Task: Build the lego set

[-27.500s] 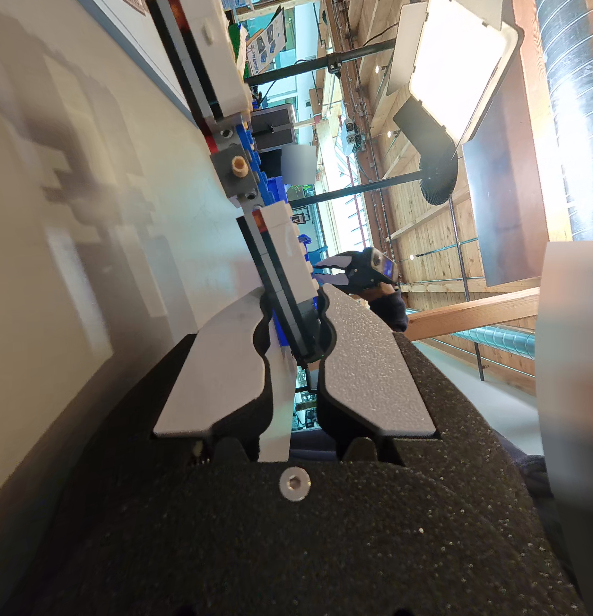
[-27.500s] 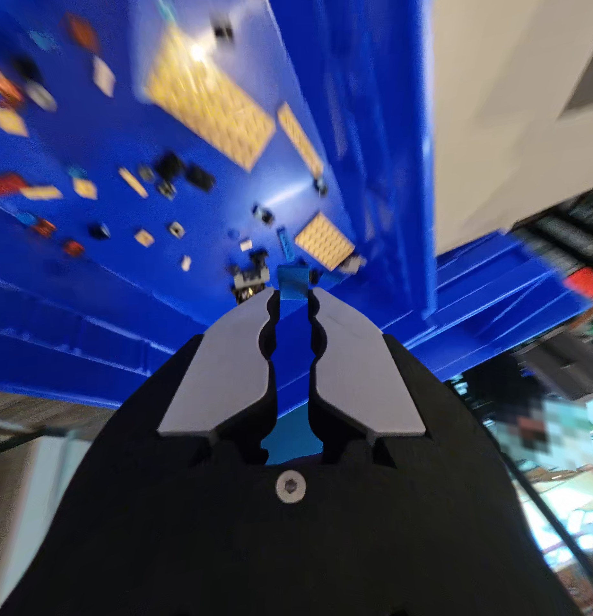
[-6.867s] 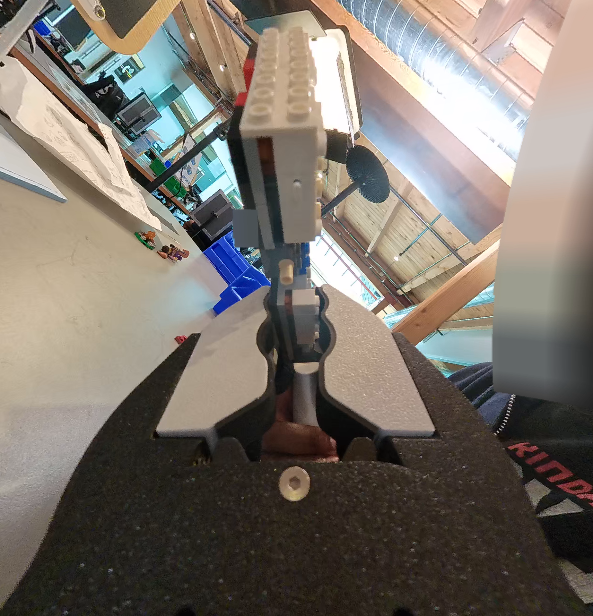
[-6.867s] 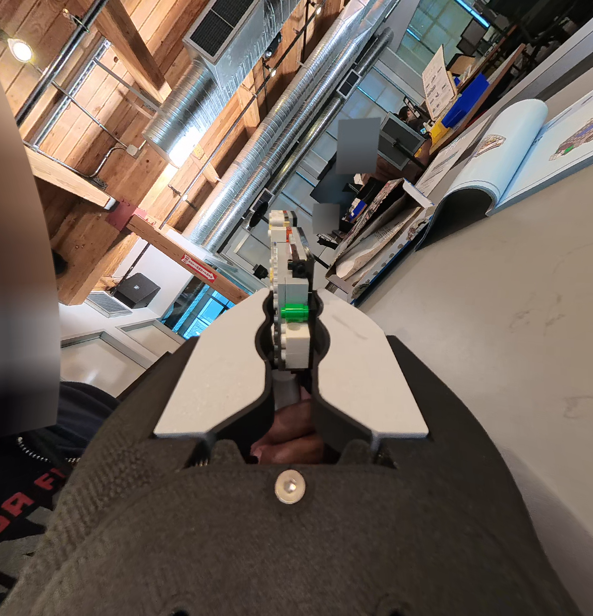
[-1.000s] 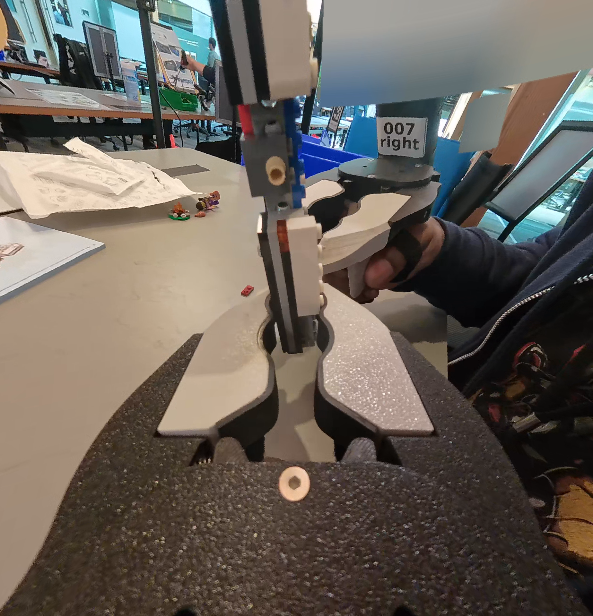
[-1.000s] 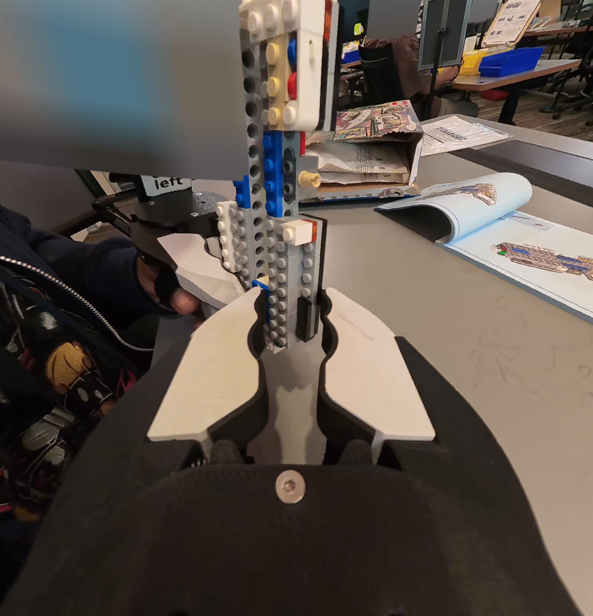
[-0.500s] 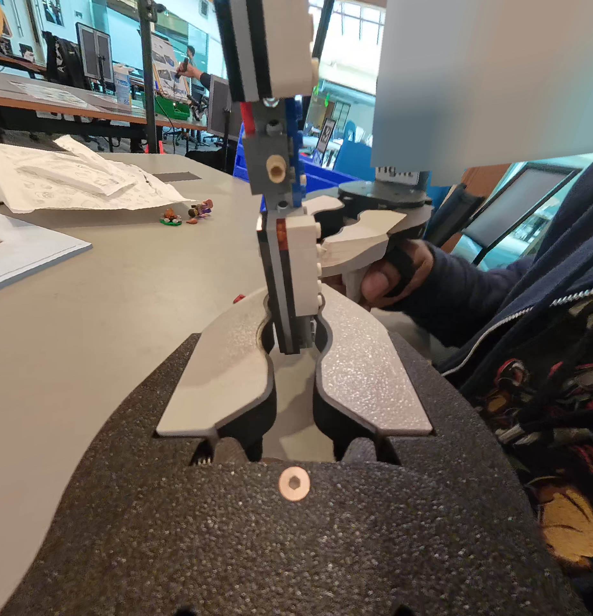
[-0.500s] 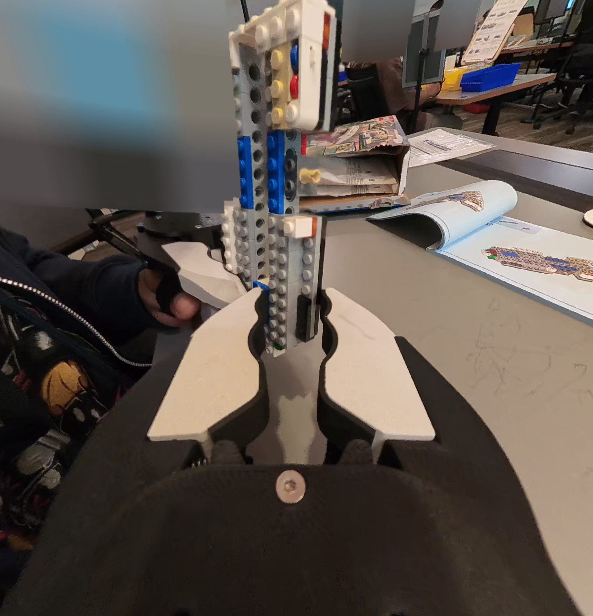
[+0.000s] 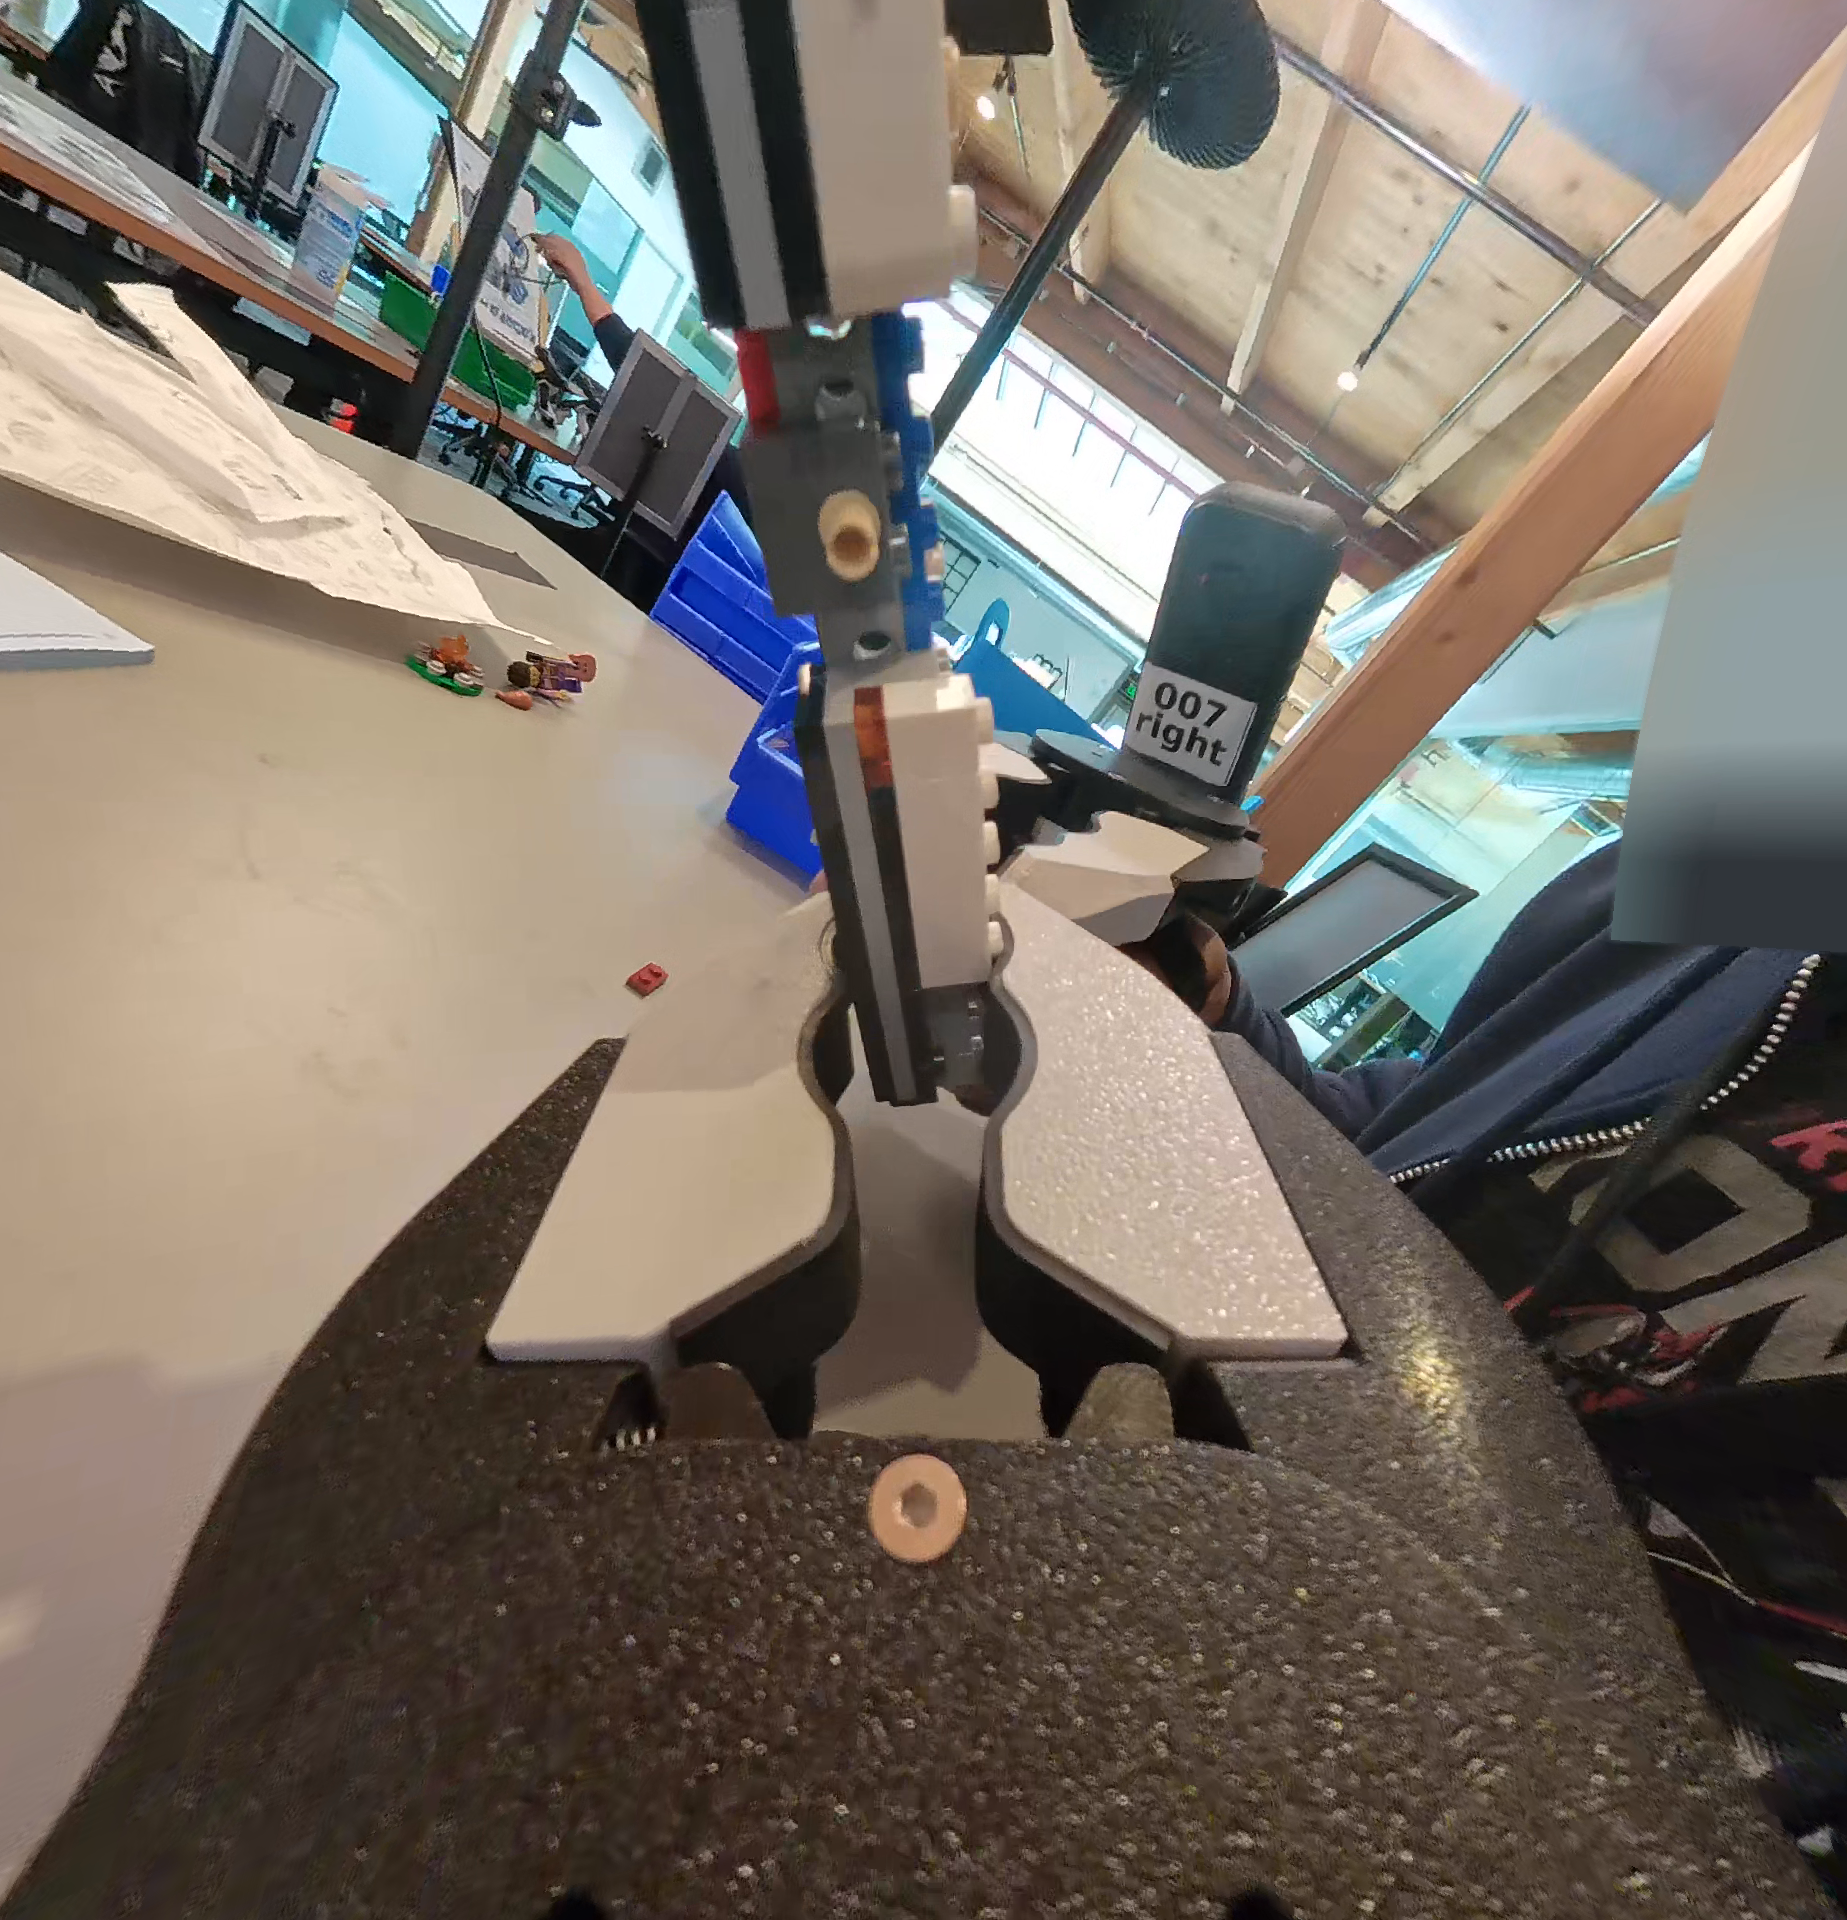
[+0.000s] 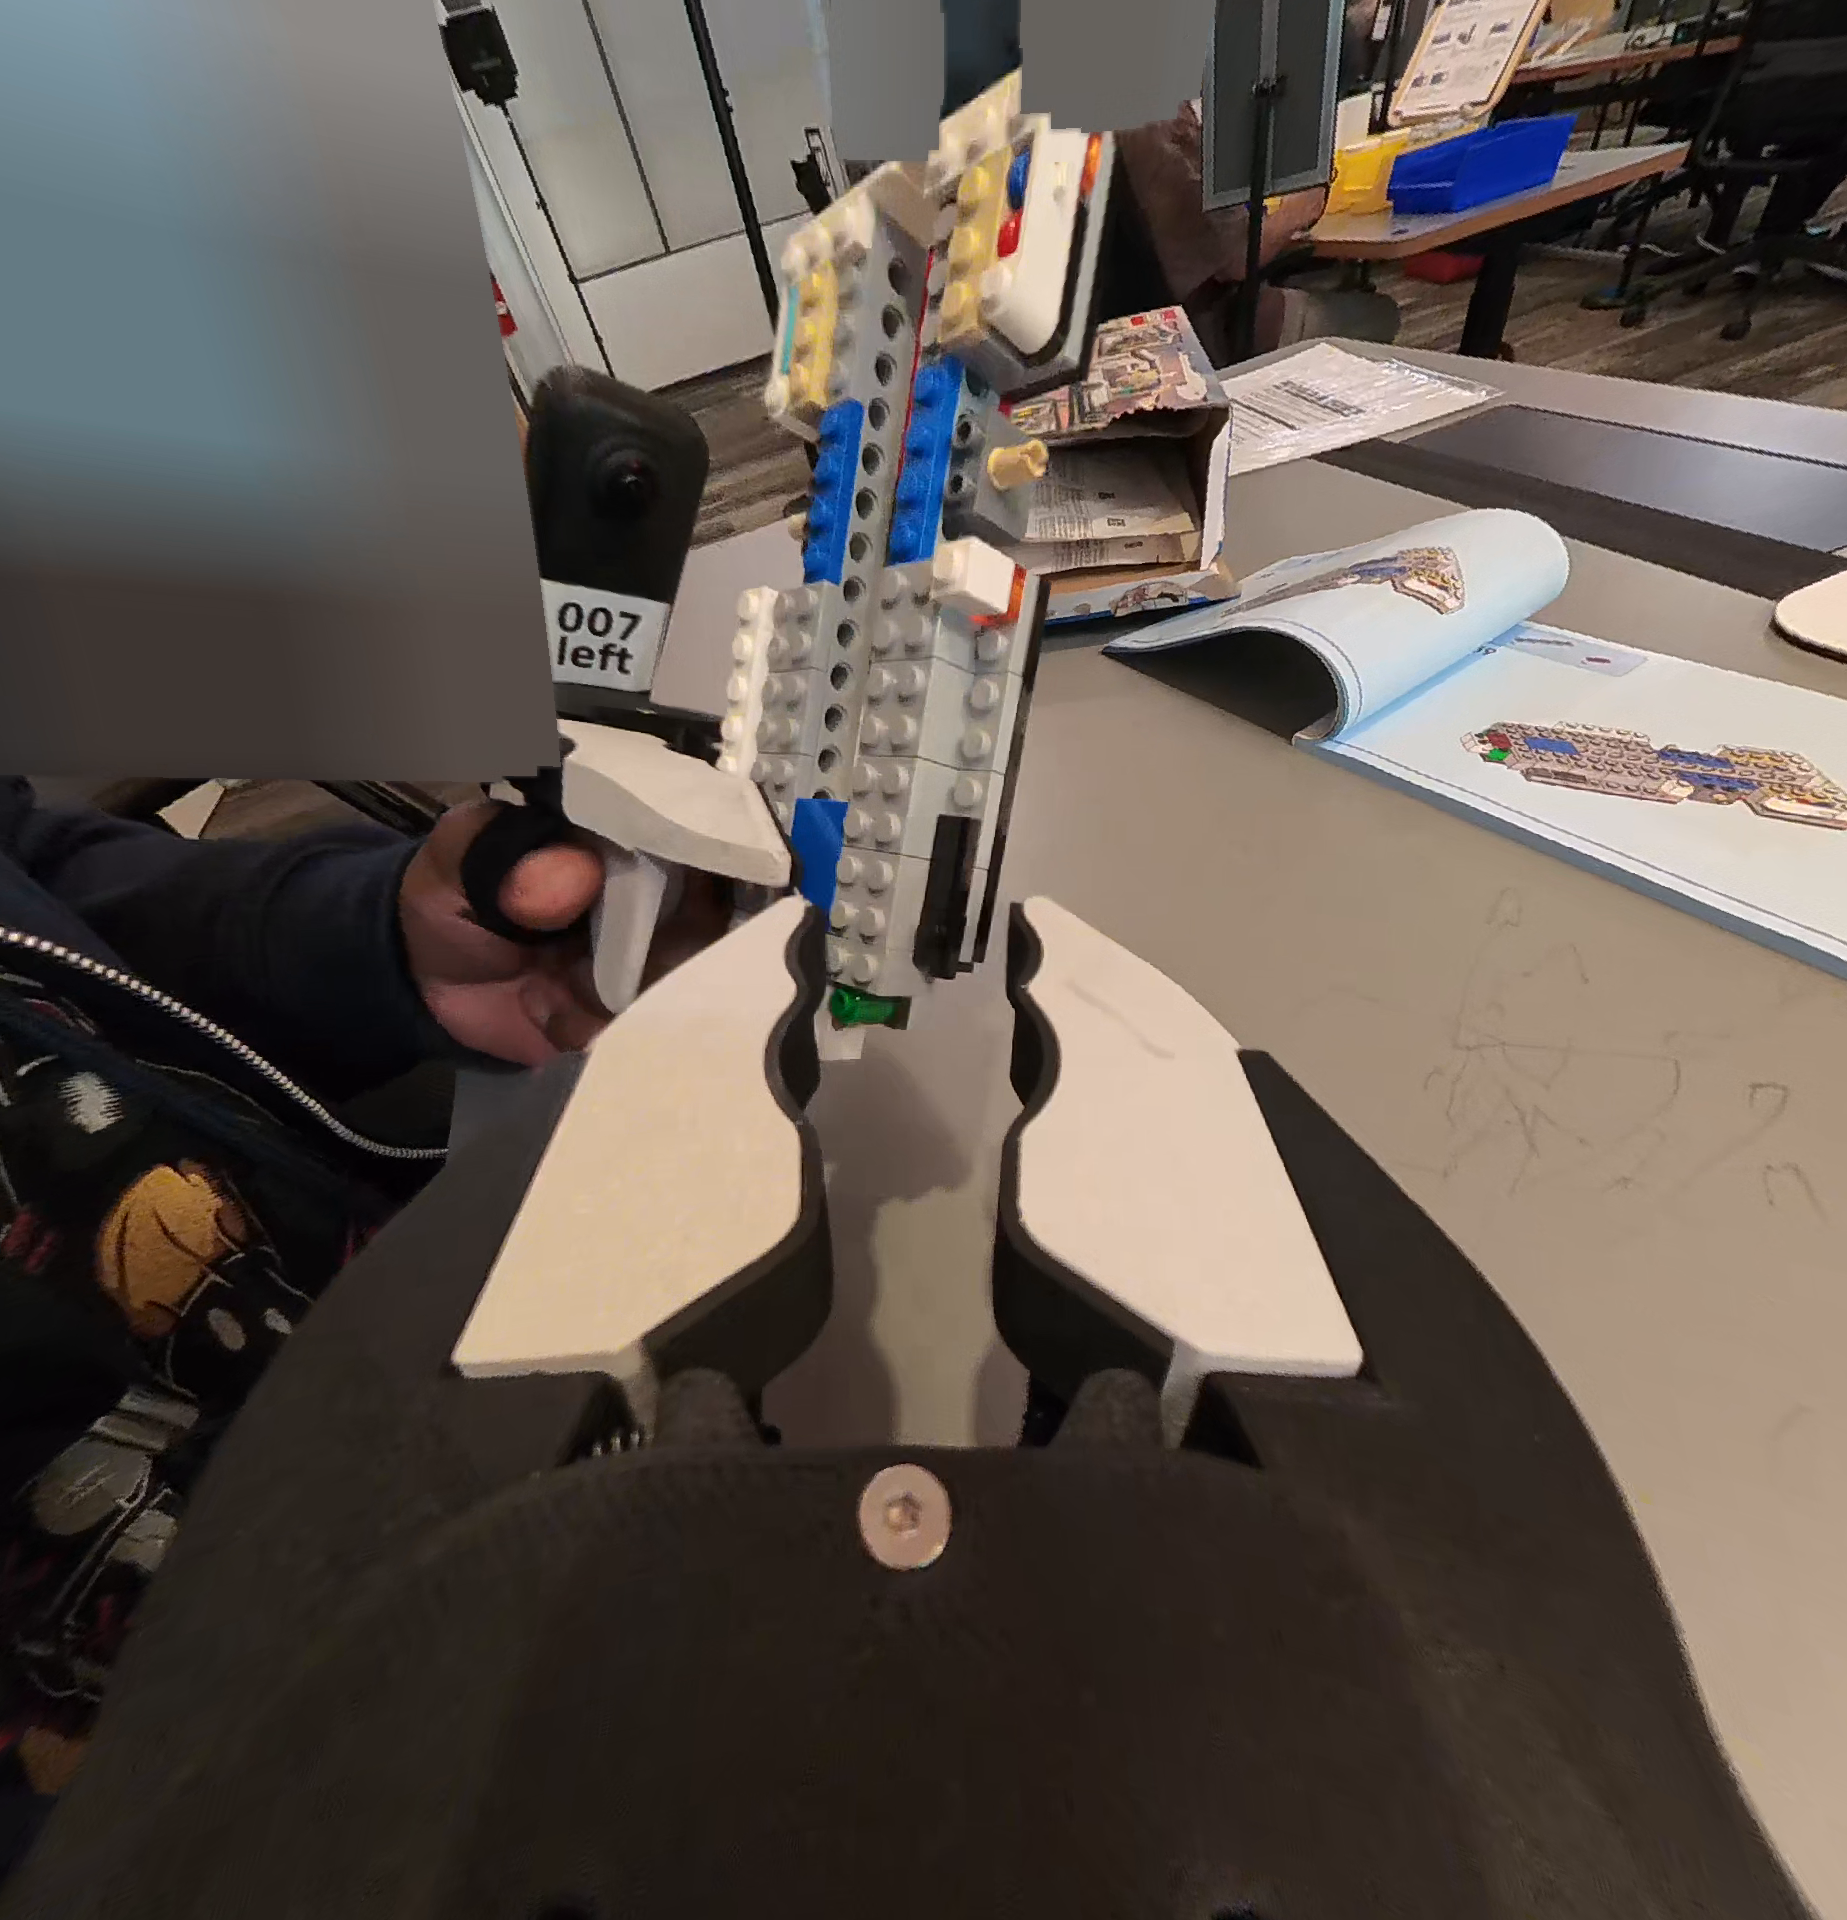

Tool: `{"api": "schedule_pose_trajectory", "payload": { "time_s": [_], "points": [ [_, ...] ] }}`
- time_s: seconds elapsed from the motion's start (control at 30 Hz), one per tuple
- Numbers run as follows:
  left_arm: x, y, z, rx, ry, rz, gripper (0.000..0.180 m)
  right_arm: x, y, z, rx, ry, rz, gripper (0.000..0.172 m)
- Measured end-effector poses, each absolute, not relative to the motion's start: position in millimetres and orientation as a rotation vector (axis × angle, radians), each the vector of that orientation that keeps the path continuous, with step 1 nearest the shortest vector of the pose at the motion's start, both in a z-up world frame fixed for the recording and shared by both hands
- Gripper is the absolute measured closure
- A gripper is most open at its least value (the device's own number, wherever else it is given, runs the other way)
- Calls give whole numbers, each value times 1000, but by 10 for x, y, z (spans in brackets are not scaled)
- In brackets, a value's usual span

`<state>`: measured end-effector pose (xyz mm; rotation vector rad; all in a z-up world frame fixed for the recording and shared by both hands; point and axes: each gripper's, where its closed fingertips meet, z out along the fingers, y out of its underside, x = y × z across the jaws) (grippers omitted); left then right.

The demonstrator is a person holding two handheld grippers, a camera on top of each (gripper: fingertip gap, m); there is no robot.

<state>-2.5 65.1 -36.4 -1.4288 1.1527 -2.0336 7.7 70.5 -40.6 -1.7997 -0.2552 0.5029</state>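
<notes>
Brick model pinched by the left gripper above a grey table, the right gripper's fingers slack about it.

The studded plastic brick model (image 10: 888, 665), long and narrow, grey, white, blue and black with a green peg at its lower end, stands tilted over the table (image 10: 1366, 1039) near its edge by the person. The left gripper (image 9: 919, 1023), with pebbled grey finger plates on a grainy black body, has its fingers (image 9: 1095, 1081) pressed on the model's lower end. The right gripper (image 10: 914, 966) has smooth pale fingers (image 10: 1116, 1039) spread a little: the right-hand one stands clear of the bricks, the left-hand one lies close beside them. An open glossy booklet (image 10: 1521, 707) lies towards the table's right edge.
</notes>
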Motion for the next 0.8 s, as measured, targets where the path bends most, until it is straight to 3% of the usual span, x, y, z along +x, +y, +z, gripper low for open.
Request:
{"api": "schedule_pose_trajectory", "payload": {
  "time_s": [0.8],
  "points": [
    [38,736,-424,-1518,1133,-1963,160,129,806,-487,-1862,-132,558,136]
  ]
}}
